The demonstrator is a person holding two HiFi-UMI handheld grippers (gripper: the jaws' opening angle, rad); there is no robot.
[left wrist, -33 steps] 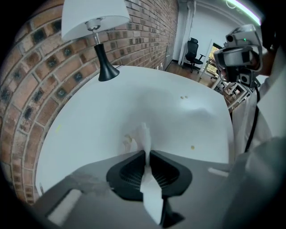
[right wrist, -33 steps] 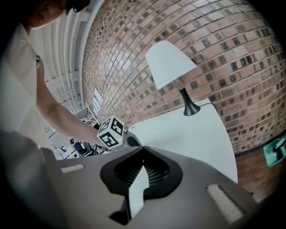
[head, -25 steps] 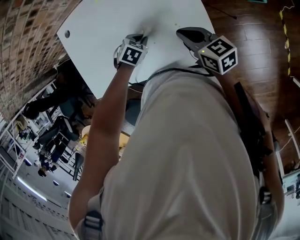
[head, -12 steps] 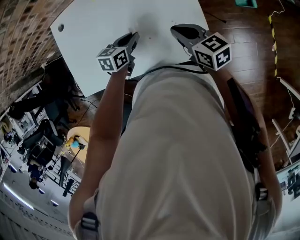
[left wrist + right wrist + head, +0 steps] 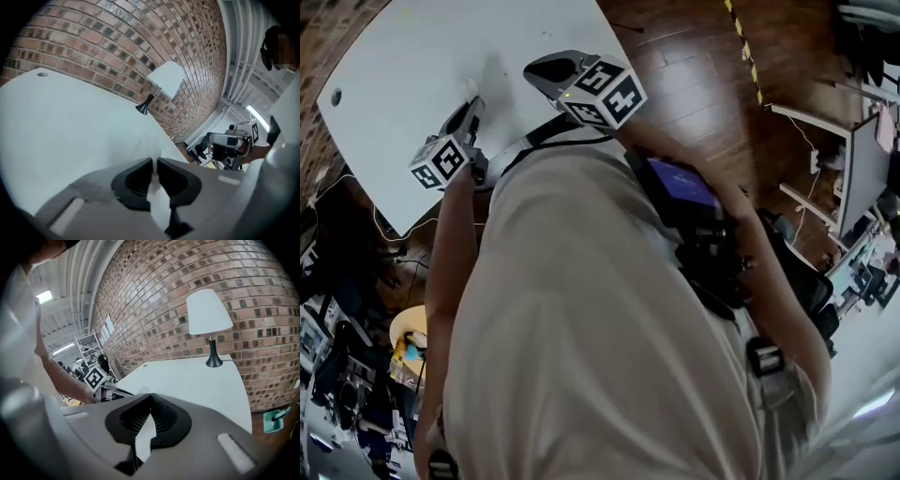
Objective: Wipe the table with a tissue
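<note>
As the left gripper (image 5: 474, 99), jaws pinching the tissue (image 5: 472, 88), is lifting off the worktop (image 5: 394, 75), the right gripper (image 5: 532, 67) is hovering, jaws closed empty, wiping seemingly pausing.

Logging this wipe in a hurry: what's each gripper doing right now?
Left gripper: jaws closed on the tissue.
Right gripper: jaws closed, nothing held.

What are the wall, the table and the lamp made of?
The wall looks like rough red-brown brick, with mortar lines showing. The table has a smooth matte white top, maybe laminate. The lamp has a matte white shade, probably fabric or plastic, on a dark stand, perhaps metal.
</note>
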